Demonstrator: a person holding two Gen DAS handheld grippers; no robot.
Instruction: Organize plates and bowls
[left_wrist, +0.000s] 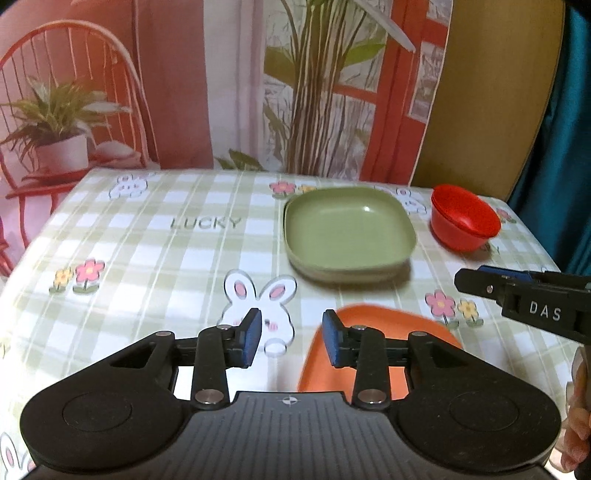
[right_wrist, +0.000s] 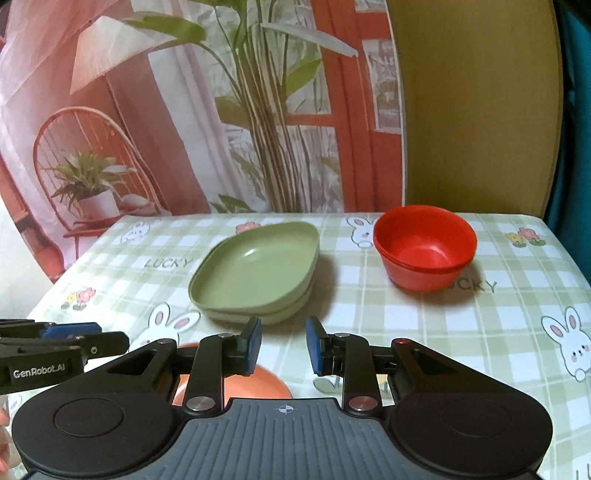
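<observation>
Tablecloth (left_wrist: 155, 236) lies bare left of green plates (left_wrist: 347, 229).

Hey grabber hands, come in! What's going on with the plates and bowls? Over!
Left gripper open, empty. Right gripper open, empty. Green plates stacked, red bowls nested beside them; orange plate near, alone. Nothing in the way.

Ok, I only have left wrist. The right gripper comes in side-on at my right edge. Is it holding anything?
Observer: No. The right gripper has its jaws apart with nothing between them.
Operator: Anything in the red bowl? I can't see its floor.
Observer: The red bowl is empty down to the bottom.
Operator: Anything behind it that I can't see?
Observer: A second LUCKY print on the tablecloth, right at the bowl's base.
</observation>
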